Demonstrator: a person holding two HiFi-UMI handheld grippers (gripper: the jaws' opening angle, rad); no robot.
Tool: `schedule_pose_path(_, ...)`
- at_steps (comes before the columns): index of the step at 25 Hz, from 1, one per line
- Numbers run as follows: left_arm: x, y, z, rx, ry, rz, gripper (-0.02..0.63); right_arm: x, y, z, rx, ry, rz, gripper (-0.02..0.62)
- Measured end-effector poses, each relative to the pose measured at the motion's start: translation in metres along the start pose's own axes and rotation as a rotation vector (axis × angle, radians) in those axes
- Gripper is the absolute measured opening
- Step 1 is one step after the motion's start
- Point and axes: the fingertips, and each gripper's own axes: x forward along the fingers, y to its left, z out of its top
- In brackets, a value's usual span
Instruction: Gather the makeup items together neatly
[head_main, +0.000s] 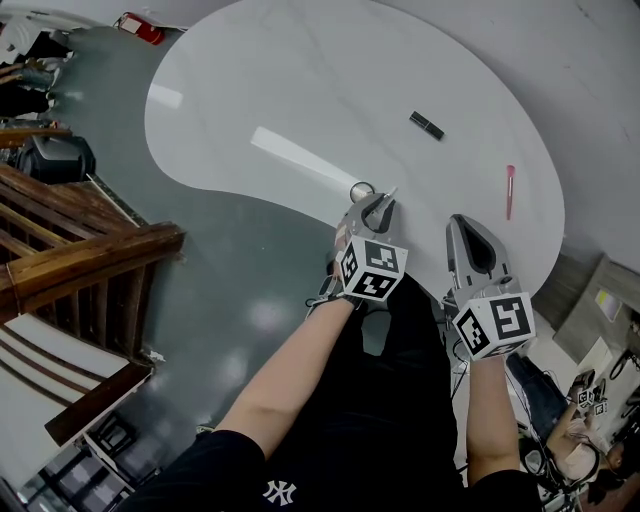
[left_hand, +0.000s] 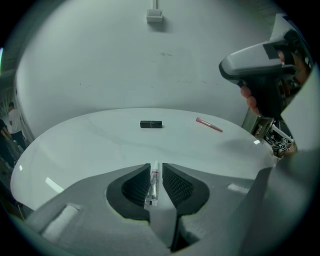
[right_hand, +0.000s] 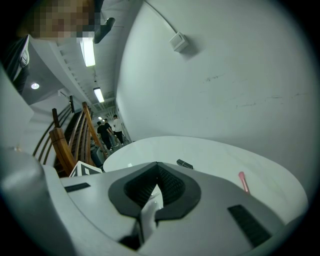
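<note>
The left claw (left_hand: 156, 167) is closed on a thin clear tube (left_hand: 152, 184). The tube lies lengthwise between the pads, and its tip pokes out past them toward the far side. In the head view this claw (head_main: 383, 203) hangs over the near edge of the white tabletop (head_main: 300, 80). A small round item (head_main: 361, 191) lies on the tabletop just left of its tip.

The right claw (right_hand: 156, 165) is fully closed with nothing between its pads. It hovers at the near edge too (head_main: 462, 224), just right of the left one and apart from it. From the left gripper view it shows high at the right, with a hand (left_hand: 248, 96) around its handle.

A black case (head_main: 426, 125) lies far out on the tabletop, well apart from both claws. A pink stick (head_main: 510, 190) lies near the right edge, to the right of the case and nearer than it. Neither claw touches them.

Beyond the tabletop stands a pale wall with a small box (left_hand: 154, 16) on a cable. Grey floor (head_main: 230, 300) lies to the left, with a wooden stair rail (head_main: 90, 250) farther left. A red thing (head_main: 140, 28) sits on the floor by the tabletop's far left edge. In the right gripper view, people (right_hand: 107, 132) stand far off on the left, beyond the rail.
</note>
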Motion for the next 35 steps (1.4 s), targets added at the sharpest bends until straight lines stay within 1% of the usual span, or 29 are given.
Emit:
schedule_pose_path(10, -0.027, -0.003, 0.027, 0.017, -0.054, 0.001, 0.066, -0.011, 0.010, 0.015, 0.001, -0.035, -0.004, 0.014)
schedule_pose_path(15, -0.046, -0.013, 0.049, 0.024, -0.099, -0.022, 0.066, -0.021, 0.015, 0.025, -0.004, -0.055, -0.017, 0.014)
schedule_pose_path(18, -0.056, -0.021, 0.064, 0.020, -0.126, -0.047, 0.066, -0.028, 0.017, 0.031, -0.008, -0.071, -0.027, 0.014)
schedule_pose_path(25, -0.066, -0.051, 0.097, 0.035, -0.178, -0.128, 0.066, -0.048, 0.007, 0.041, 0.006, -0.099, -0.089, 0.014)
schedule_pose_path(31, -0.052, -0.092, 0.110, 0.043, -0.174, -0.206, 0.066, -0.074, -0.022, 0.042, 0.022, -0.120, -0.157, 0.014)
schedule_pose_path(35, -0.035, -0.120, 0.118, 0.010, -0.152, -0.254, 0.066, -0.093, -0.047, 0.043, 0.041, -0.129, -0.203, 0.014)
